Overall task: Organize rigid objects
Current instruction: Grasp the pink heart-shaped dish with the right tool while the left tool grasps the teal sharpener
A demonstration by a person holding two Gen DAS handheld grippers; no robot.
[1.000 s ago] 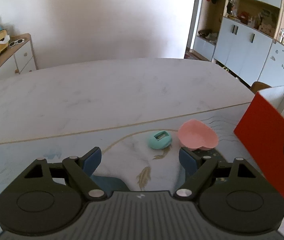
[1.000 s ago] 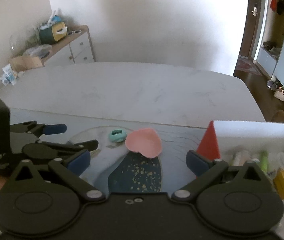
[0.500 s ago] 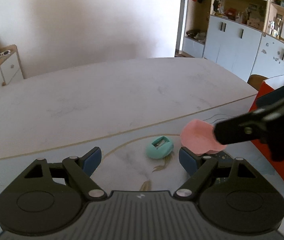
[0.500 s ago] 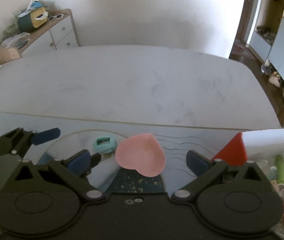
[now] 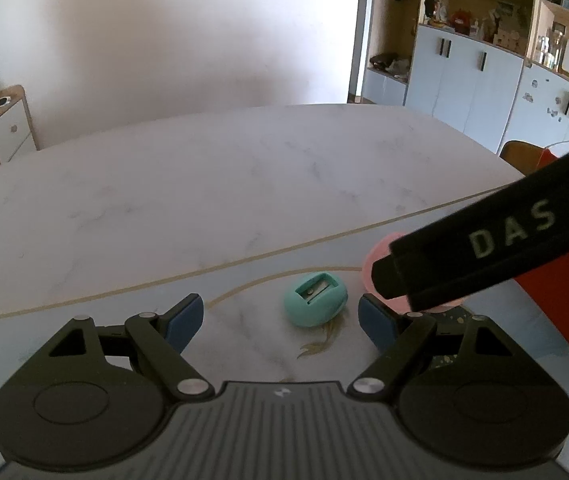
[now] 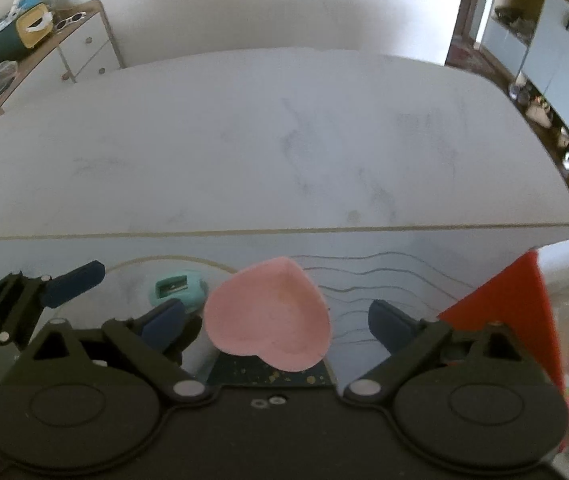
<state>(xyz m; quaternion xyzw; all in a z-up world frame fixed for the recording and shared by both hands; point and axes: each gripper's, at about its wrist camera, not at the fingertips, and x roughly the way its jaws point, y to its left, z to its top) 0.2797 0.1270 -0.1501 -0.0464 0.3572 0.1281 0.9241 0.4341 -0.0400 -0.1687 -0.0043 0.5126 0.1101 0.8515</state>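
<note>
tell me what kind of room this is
Most likely a home dining or living room. A large marble-look table fills the middle, pale blue storage cabinets with open shelves of knick-knacks line one wall, and a small wooden-topped drawer unit holds sunglasses and a tissue box.

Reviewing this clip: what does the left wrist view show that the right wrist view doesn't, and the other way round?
Left wrist only: the black bar lettered DAS covering most of the pink dish, and the pale blue cupboards.

Right wrist only: the whole pink heart-shaped dish between the open right gripper fingers, untouched, and items inside the red box.

Both: the teal egg-shaped pencil sharpener, the pink dish, the marble-patterned table, and the open left gripper.
</note>
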